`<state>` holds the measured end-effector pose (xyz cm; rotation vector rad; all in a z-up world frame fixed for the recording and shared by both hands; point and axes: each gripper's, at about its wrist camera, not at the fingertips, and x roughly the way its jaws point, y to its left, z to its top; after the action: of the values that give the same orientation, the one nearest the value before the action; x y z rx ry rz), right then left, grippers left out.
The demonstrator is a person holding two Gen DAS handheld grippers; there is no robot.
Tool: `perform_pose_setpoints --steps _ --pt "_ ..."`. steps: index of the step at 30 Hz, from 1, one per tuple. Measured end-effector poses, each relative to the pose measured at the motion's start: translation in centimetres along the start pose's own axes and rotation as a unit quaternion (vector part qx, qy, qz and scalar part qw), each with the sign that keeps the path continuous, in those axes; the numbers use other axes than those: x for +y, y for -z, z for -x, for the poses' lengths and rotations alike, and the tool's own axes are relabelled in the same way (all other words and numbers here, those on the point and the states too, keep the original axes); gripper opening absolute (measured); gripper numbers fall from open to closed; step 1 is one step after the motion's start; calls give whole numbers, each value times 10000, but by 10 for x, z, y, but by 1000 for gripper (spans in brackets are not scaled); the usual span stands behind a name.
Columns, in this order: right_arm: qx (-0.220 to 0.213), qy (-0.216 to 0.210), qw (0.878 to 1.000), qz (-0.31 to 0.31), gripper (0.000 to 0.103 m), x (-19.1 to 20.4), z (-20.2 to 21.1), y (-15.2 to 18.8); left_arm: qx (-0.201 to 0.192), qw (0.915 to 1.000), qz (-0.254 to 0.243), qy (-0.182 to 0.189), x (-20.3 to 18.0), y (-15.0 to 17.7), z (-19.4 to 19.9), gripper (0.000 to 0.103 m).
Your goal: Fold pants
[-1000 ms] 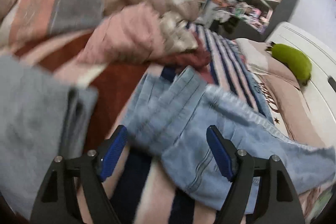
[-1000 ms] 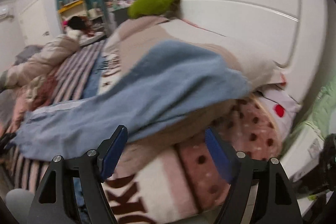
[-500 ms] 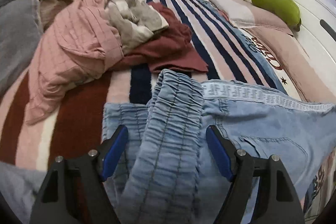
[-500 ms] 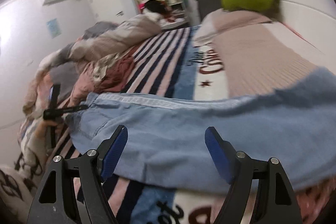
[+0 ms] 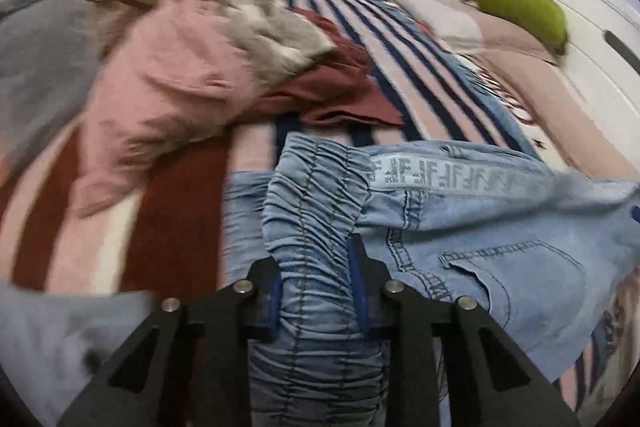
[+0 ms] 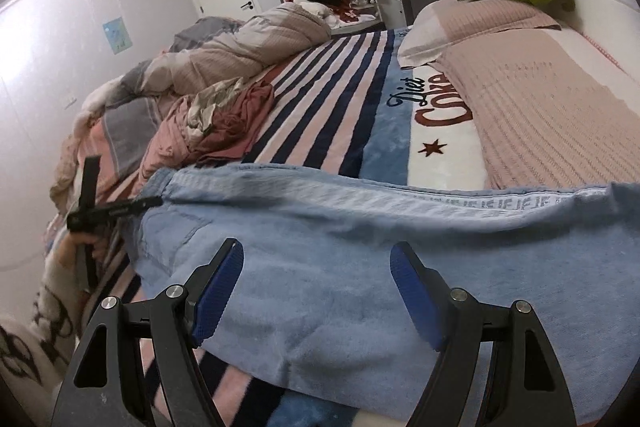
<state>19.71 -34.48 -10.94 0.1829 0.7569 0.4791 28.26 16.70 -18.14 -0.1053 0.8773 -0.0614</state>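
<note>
Since half a second ago, the left gripper [image 5: 316, 283] has been closed: its blue pads, then spread wide on either side of the gathered waistband [image 5: 312, 211], are now pinched onto that elastic band. Seen from the left wrist, the light-blue denim pants [image 5: 472, 251] are laid across the striped blanket [image 5: 384, 67], the waist nearest the camera and the legs running off to the right; a patterned side stripe [image 5: 452, 179] and a back pocket [image 5: 516, 267] are shown. A heap of pink, grey and maroon clothes [image 5: 224, 79] is left just beyond the waist, apart from it. The shirred waistband is judged the firmest place to be held, since several layers are bunched there and slipping is less likely.

Seen from the right wrist, the right gripper [image 6: 316, 291] is held with its jaws wide apart above the leg cloth, nothing being grasped. The pants [image 6: 360, 251] are stretched from the waist at far left, where the left gripper [image 6: 108, 211] is seen, towards the pillow [image 6: 520, 87] end. The denim is judged soft, limp and moderately heavy, so sagging and creasing are to be expected; the leg is best taken near the hem, which is not shown, with both layers caught together
</note>
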Motion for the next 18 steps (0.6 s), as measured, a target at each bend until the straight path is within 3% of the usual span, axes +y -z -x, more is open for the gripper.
perform_pose_setpoints --steps 2,4,6,8,10,12,13,18 --pt "-4 -54 10000 -38 73 1 0 -2 -28 9998 193 -36 10 2 4 25" --pt "-2 -118 9999 -34 73 4 -1 -4 56 9993 373 74 21 3 -1 31" --pt "-26 -187 9998 2 73 7 -1 -6 101 9991 397 -72 22 4 -10 44" --pt "-34 -222 9997 43 73 11 -3 -7 126 9986 509 -69 22 5 -11 45" --pt "-3 -240 9997 79 73 13 -4 -6 49 9982 595 30 23 8 1 52" --pt "21 -206 9997 104 73 13 -2 -3 -117 9978 651 0 23 13 19 66" --pt "27 -189 9998 104 73 13 -1 -2 -186 9975 678 27 22 17 30 66" --pt "176 -323 9993 7 73 7 -4 4 -174 9910 1159 640 20 48 63 68"
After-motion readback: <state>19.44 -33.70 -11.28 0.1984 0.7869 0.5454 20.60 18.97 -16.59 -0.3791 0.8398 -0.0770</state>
